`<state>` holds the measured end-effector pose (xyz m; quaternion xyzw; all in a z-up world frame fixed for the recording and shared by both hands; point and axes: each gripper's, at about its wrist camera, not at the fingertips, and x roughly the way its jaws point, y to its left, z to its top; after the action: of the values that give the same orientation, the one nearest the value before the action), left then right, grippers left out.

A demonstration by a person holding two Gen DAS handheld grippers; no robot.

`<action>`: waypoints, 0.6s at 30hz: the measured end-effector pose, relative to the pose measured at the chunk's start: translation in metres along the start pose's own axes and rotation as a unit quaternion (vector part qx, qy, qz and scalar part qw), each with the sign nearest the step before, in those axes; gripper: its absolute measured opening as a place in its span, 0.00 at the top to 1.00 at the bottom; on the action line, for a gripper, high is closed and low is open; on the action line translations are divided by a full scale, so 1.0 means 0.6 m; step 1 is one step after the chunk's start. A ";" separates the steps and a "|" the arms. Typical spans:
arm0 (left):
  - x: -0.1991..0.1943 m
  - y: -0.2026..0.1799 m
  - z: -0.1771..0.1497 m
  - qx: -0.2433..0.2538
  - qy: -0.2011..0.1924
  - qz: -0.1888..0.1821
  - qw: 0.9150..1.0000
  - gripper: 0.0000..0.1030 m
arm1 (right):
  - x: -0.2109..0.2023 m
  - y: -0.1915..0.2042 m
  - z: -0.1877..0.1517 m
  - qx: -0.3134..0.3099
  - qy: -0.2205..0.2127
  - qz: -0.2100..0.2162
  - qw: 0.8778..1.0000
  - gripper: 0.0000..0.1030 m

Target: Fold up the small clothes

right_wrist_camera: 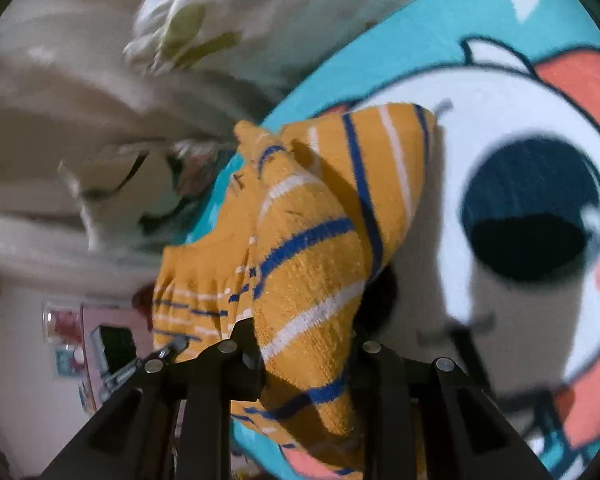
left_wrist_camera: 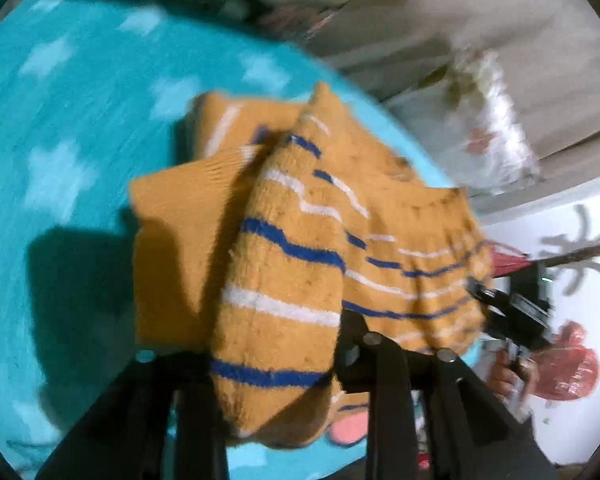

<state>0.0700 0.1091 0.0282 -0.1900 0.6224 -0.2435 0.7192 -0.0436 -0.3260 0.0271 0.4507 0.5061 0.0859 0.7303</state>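
A small orange knit sweater (left_wrist_camera: 284, 248) with blue and white stripes is held up above a turquoise blanket (left_wrist_camera: 68, 128). My left gripper (left_wrist_camera: 276, 364) is shut on a fold of the sweater, which bulges out between its black fingers (left_wrist_camera: 384, 360). My right gripper (right_wrist_camera: 300, 360) is shut on another fold of the same sweater (right_wrist_camera: 312, 256), over the blanket's cartoon print (right_wrist_camera: 520, 184). The right gripper also shows in the left wrist view (left_wrist_camera: 500, 304) at the sweater's far edge. The fingertips are hidden by cloth.
A beige bedsheet (left_wrist_camera: 440, 20) and a white floral pillow (right_wrist_camera: 220, 12) lie beyond the blanket's edge. A white wall with red decorations (left_wrist_camera: 572, 364) stands to the side. The blanket has white star shapes (left_wrist_camera: 56, 176).
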 end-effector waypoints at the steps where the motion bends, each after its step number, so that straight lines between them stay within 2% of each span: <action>1: 0.009 0.014 -0.013 -0.019 -0.002 0.023 1.000 0.65 | 0.002 -0.006 -0.016 -0.015 0.009 -0.018 1.000 0.70; 3: 0.011 0.032 -0.034 -0.051 -0.014 0.040 0.998 0.54 | 0.015 -0.020 -0.036 -0.042 0.020 -0.080 0.996 0.65; 4: 0.000 0.034 -0.047 -0.068 -0.028 0.041 0.996 0.53 | 0.017 -0.028 -0.041 -0.049 0.022 -0.113 0.992 0.65; 5: -0.016 0.028 -0.059 -0.073 -0.043 0.045 0.995 0.53 | 0.012 -0.032 -0.045 -0.053 0.020 -0.119 0.991 0.63; 7: -0.057 0.009 -0.087 -0.062 -0.084 0.065 0.992 0.46 | -0.022 -0.022 -0.051 -0.061 -0.002 -0.109 0.992 0.63; 8: -0.073 -0.001 -0.100 -0.057 -0.102 0.080 0.990 0.38 | -0.044 -0.013 -0.053 -0.074 -0.022 -0.117 0.990 0.63; 10: -0.112 -0.020 -0.134 -0.050 -0.146 0.102 0.983 0.35 | -0.100 0.016 -0.053 -0.114 -0.087 -0.141 0.980 0.62; 11: -0.130 -0.027 -0.149 -0.048 -0.164 0.112 0.979 0.32 | -0.108 0.029 -0.048 -0.123 -0.098 -0.136 0.978 0.62; 12: -0.148 -0.036 -0.162 -0.045 -0.182 0.133 0.973 0.25 | -0.114 0.043 -0.039 -0.134 -0.106 -0.118 0.978 0.62; 13: -0.171 -0.052 -0.184 -0.036 -0.209 0.171 0.962 0.21 | -0.109 0.056 -0.029 -0.142 -0.103 -0.103 0.979 0.61; 14: -0.185 -0.059 -0.194 -0.029 -0.226 0.190 0.955 0.15 | -0.095 0.064 -0.020 -0.146 -0.094 -0.092 0.981 0.60; 16: -0.222 -0.081 -0.227 -0.009 -0.259 0.231 0.938 0.10 | -0.039 0.067 0.000 -0.148 -0.058 -0.066 0.985 0.58; 17: -0.238 -0.081 -0.236 -0.005 -0.263 0.241 0.934 0.09 | -0.004 0.064 0.010 -0.146 -0.041 -0.069 0.986 0.58; 18: -0.246 -0.083 -0.242 -0.005 -0.265 0.246 0.932 0.09 | 0.040 0.052 0.023 -0.142 -0.026 -0.098 0.985 0.58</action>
<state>-0.0948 0.1594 0.1533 -0.0917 0.4371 0.0036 0.8947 -0.0105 -0.3021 0.0355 0.2925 0.5114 0.0729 0.8047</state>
